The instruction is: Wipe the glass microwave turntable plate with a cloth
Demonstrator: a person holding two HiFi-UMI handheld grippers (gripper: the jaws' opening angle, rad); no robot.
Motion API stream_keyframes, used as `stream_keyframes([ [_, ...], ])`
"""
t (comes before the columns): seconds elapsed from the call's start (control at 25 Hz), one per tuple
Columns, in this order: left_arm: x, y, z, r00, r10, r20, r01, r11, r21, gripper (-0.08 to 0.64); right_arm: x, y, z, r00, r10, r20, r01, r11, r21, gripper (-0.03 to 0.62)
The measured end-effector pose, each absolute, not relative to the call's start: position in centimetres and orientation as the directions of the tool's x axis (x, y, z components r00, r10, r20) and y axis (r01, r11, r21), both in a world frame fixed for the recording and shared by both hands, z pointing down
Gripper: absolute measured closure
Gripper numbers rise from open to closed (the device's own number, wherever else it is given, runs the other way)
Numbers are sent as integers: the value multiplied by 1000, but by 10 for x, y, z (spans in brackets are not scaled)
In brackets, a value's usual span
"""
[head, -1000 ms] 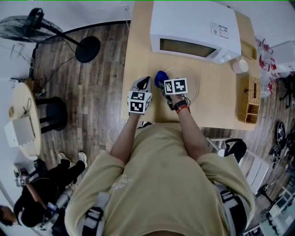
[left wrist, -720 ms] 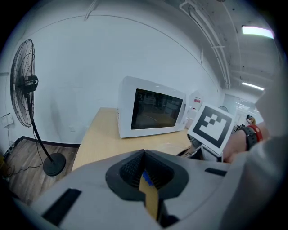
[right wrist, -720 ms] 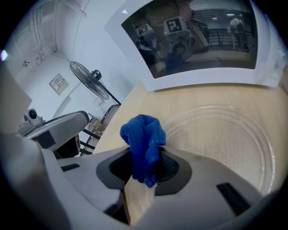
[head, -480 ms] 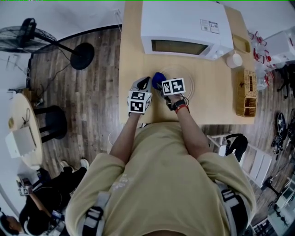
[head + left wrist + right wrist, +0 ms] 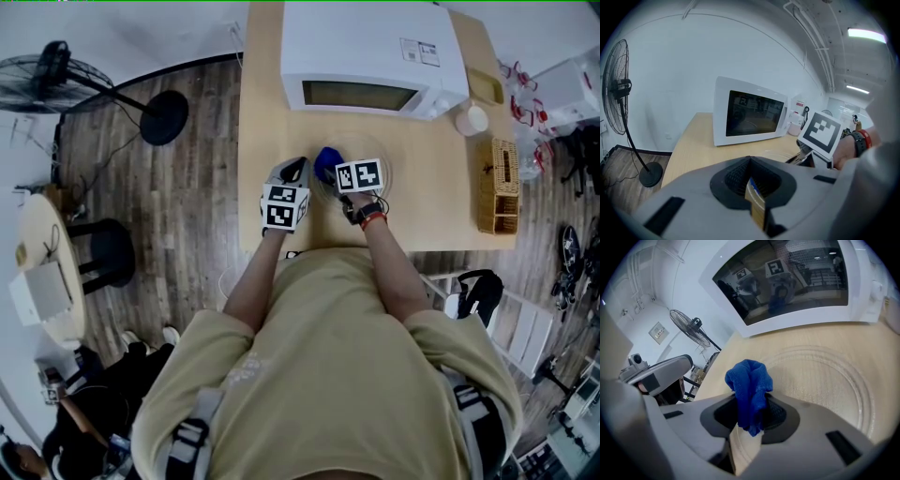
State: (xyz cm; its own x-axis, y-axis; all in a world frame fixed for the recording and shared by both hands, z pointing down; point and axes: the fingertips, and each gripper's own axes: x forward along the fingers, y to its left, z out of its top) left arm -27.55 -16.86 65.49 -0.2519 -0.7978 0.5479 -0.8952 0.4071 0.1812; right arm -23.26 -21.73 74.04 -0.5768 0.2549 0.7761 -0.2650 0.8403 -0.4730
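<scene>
Lying flat on the wooden table [image 5: 272,112] just in front of the microwave [image 5: 375,47], the glass plate [image 5: 820,376] is where a cloth can be run across it without anyone having to hold it up. It looks clear and round, with a raised ring moulded near its rim and the wood grain showing through; no smear or crumb can be made out on it.

The blue cloth [image 5: 749,380] is bunched into a wad and clamped between the jaws of the right gripper [image 5: 750,414], so that a soft lump sticks out ahead of the hard jaw tips and only fabric would meet the glass. It sits at the plate's near-left edge. Whether it presses on the glass or hangs just above it cannot be told.

The left gripper [image 5: 751,176] is held just beside the plate's left rim with its jaws closed together on nothing. That spot would probably let it steady the plate if it slid, but it is not touching the glass.

Further out on the table stand a white cup [image 5: 471,119] and a woven basket [image 5: 495,187], well clear of the work, and a floor fan [image 5: 66,66] stands off to the left.
</scene>
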Motion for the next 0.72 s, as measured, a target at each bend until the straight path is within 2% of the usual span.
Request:
stream_keyframes([
  [0.72, -254, -193, 660, -206, -810, 550, -911, 364, 195, 541, -207, -247, 741, -592, 212, 777, -317, 825, -467, 471],
])
